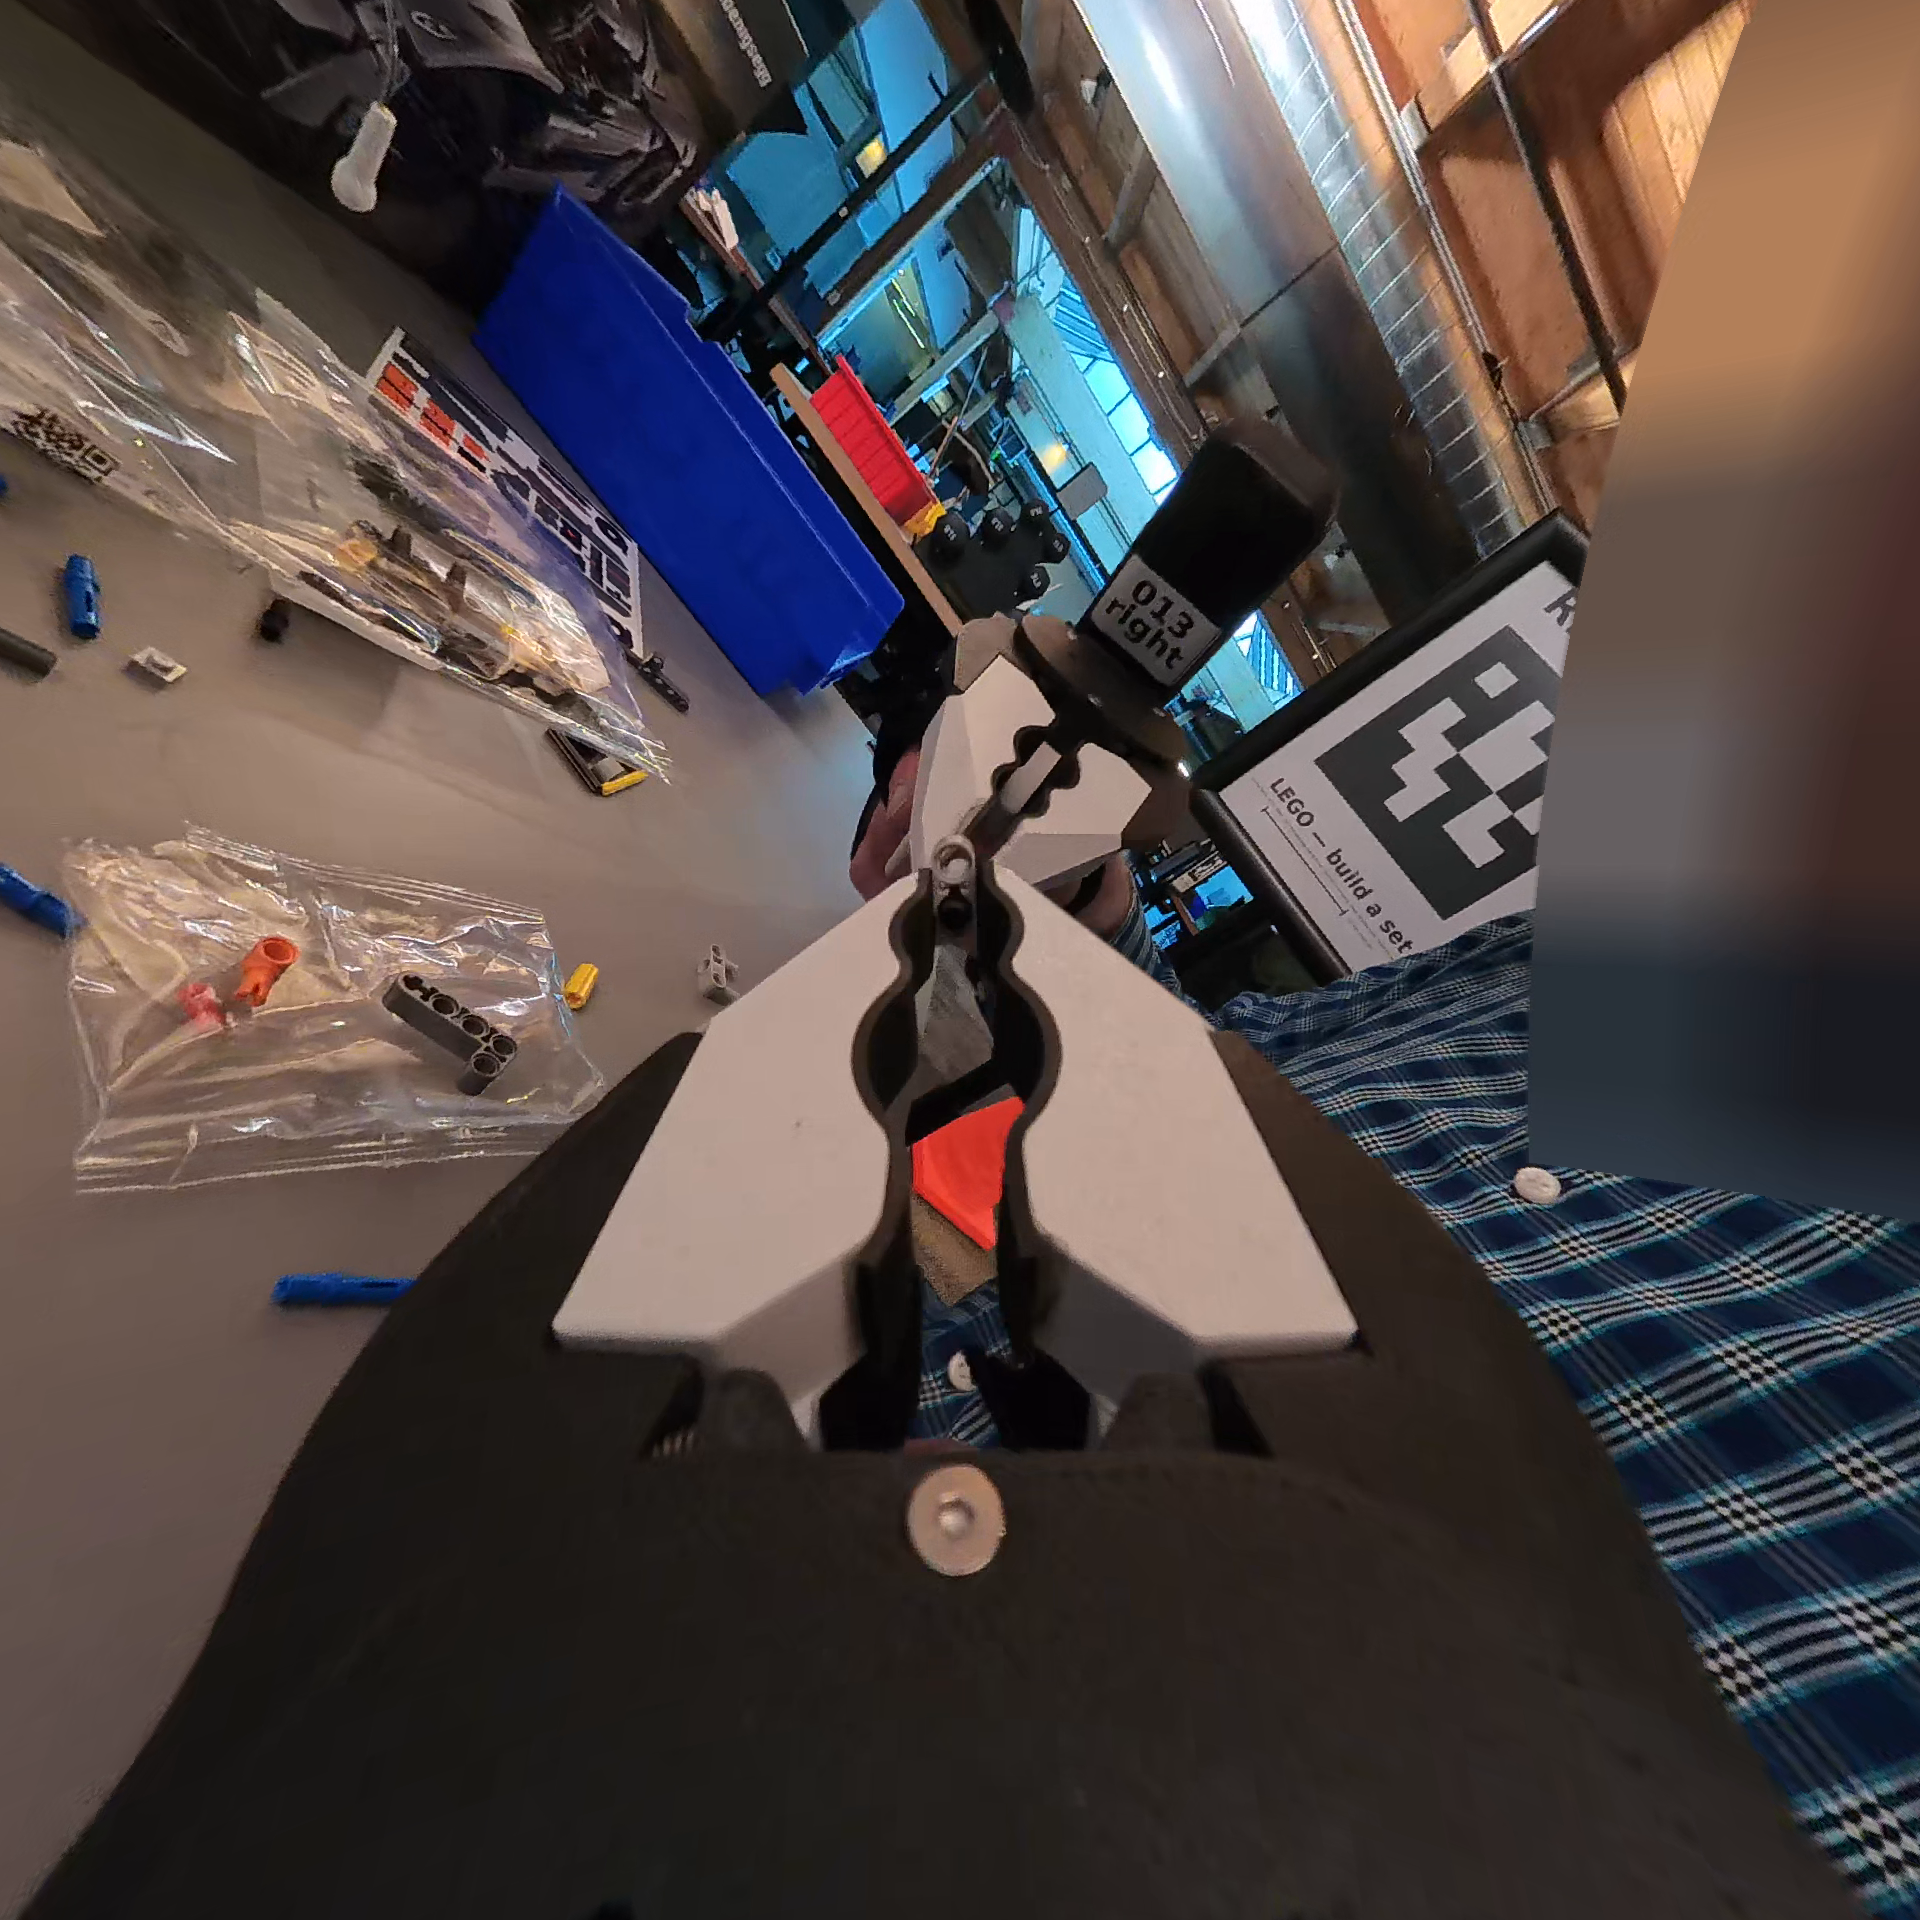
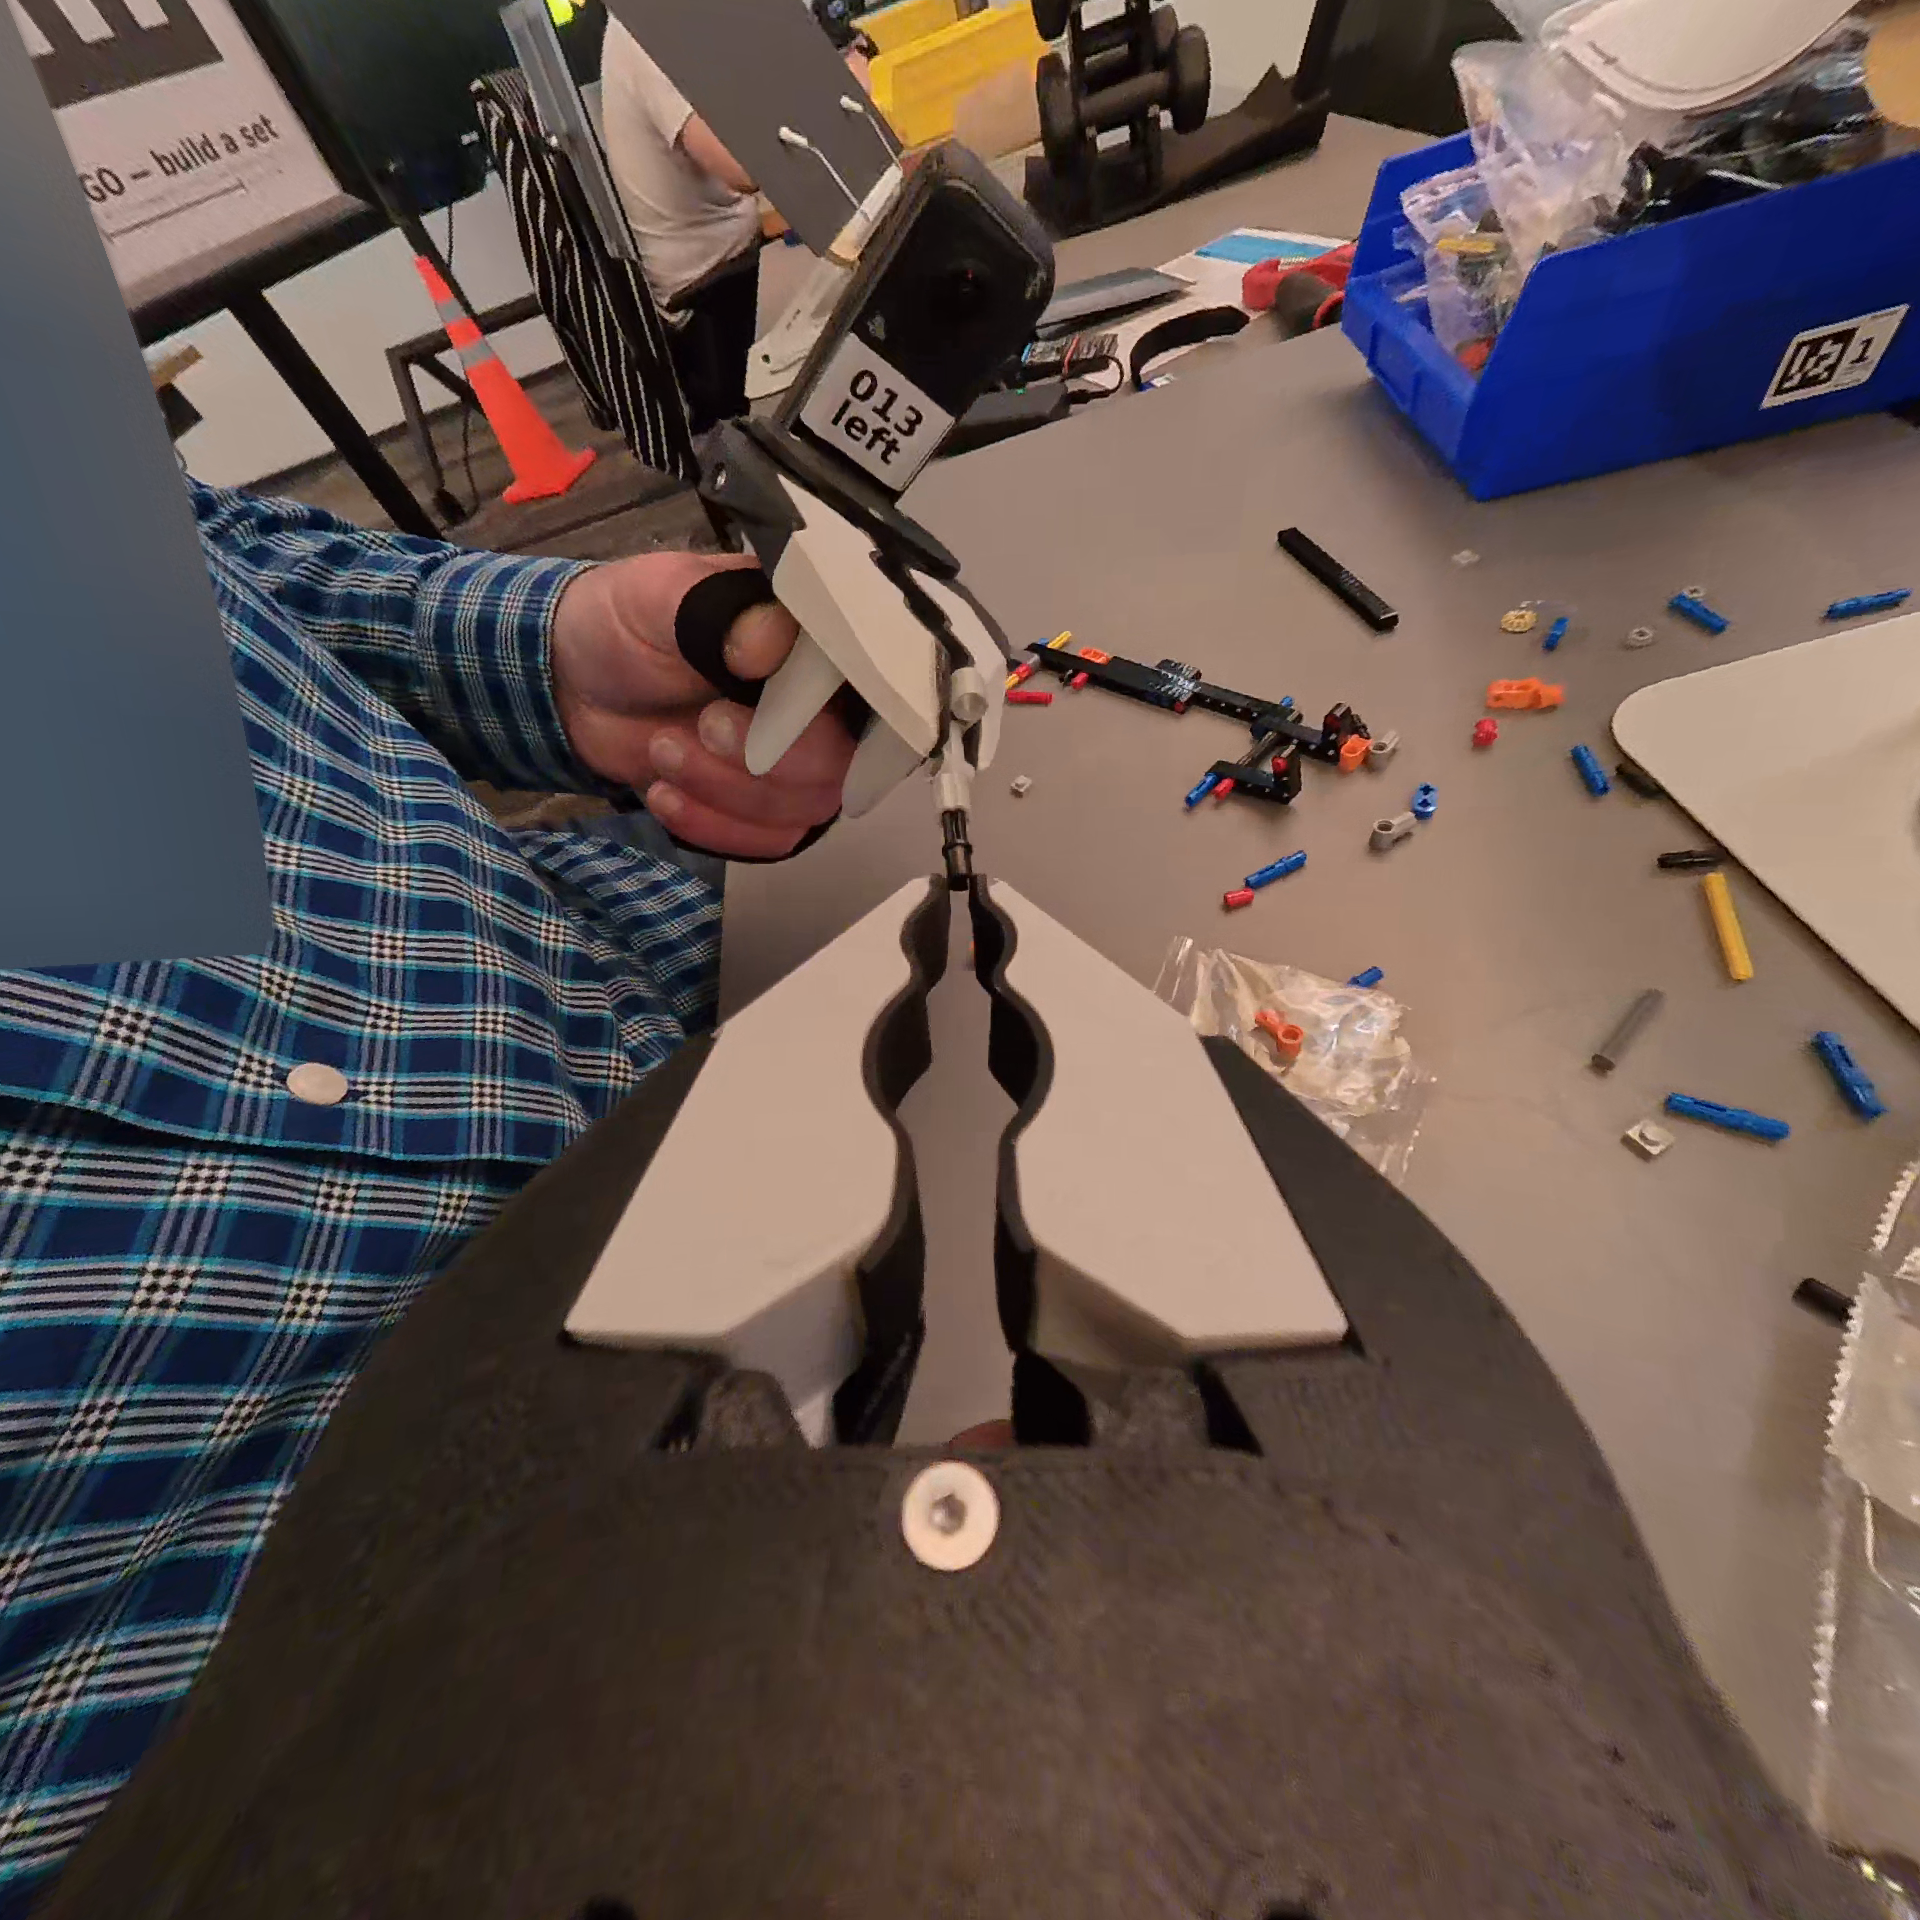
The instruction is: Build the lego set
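Left gripper point(image 2: 961, 769): jaws clamp a light grey connector point(image 2: 952, 795).
Right gripper point(image 2: 961, 883): jaws pinch a black pin point(image 2: 955, 850), off the table point(image 2: 1143, 540) edge.

white label point(image 1: 1146, 623) on right hand-held gripper | white label point(image 2: 876, 423) on left hand-held gripper | framed sign point(image 1: 1423, 779) | blue bin sticker point(image 2: 1834, 358)

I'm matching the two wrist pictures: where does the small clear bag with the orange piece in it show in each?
Left wrist view: clear bag lies on the grey table, left of centre, left of the fingers.
Right wrist view: it lies right of centre, just right of the fingers.
Shared landmark: blue bin, at the table's far side.
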`<state>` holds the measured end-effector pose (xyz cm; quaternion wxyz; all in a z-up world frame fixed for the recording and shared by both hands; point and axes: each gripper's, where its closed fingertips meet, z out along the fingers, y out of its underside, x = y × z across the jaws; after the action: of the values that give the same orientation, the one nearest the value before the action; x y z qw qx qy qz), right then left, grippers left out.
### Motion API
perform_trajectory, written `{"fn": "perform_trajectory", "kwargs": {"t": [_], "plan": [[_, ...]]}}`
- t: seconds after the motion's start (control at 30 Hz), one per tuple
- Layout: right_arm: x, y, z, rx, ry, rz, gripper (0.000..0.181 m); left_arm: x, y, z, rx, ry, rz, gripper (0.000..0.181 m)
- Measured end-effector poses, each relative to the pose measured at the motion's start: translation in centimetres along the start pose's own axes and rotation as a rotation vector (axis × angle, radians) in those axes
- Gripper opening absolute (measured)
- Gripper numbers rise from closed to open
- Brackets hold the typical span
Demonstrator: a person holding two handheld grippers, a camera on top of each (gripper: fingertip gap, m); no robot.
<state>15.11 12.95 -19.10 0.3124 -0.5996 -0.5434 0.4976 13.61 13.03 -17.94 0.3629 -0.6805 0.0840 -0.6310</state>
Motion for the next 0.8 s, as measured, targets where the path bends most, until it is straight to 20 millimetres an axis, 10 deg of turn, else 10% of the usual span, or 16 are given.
{"fn": "perform_trajectory", "kwargs": {"t": [0.8], "plan": [[0.8,-0.1,-0.8,0.187,-0.188,0.403,0.001,-0.2,-1.0,-1.5,-0.019,-0.157,0.260,0.034]]}}
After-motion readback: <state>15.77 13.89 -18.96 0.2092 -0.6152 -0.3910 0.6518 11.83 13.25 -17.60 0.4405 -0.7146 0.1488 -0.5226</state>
